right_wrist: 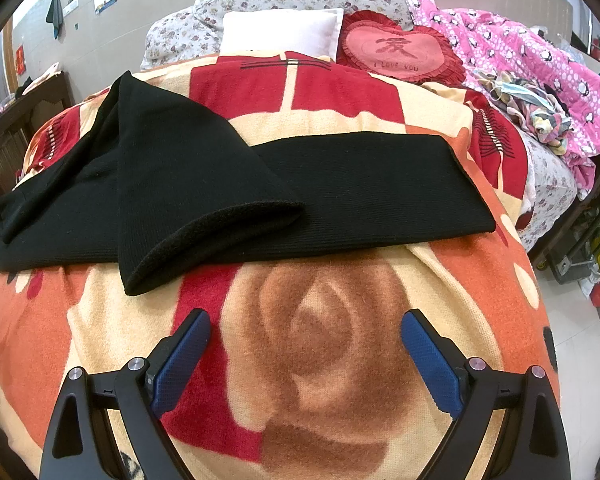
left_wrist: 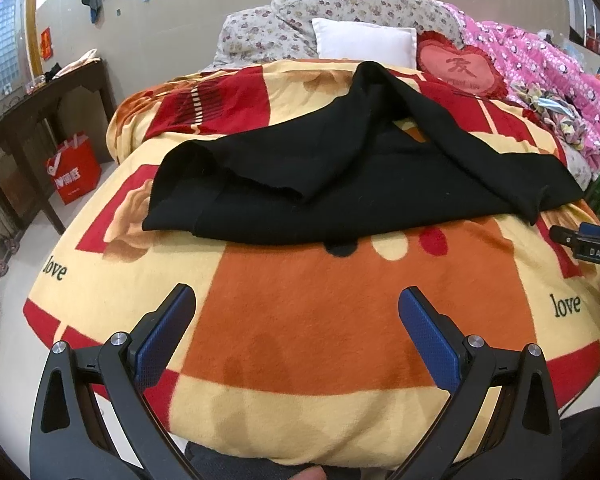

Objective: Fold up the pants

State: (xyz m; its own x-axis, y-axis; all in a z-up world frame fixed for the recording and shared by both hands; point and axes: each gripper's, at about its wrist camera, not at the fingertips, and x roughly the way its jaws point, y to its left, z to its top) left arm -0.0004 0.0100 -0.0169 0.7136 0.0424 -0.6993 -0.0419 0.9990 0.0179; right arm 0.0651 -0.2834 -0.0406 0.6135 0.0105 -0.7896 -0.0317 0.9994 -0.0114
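Note:
Black pants (left_wrist: pixel 340 176) lie across a red, orange and cream blanket (left_wrist: pixel 300 320) on a bed, one leg folded over the other. In the right wrist view the pants (right_wrist: pixel 220 192) show a leg end pointing toward me. My left gripper (left_wrist: pixel 298 304) is open and empty, hovering over the blanket short of the pants' near edge. My right gripper (right_wrist: pixel 306 328) is open and empty, just short of the folded leg end. The right gripper's body also shows at the right edge of the left wrist view (left_wrist: pixel 588 246).
A white pillow (left_wrist: pixel 364 42), a red heart cushion (left_wrist: pixel 460 66), a floral quilt (left_wrist: pixel 300 16) and a pink quilt (left_wrist: pixel 548 64) lie at the bed's head. A dark wooden table (left_wrist: pixel 32 120) and red bag (left_wrist: pixel 74 168) stand left of the bed.

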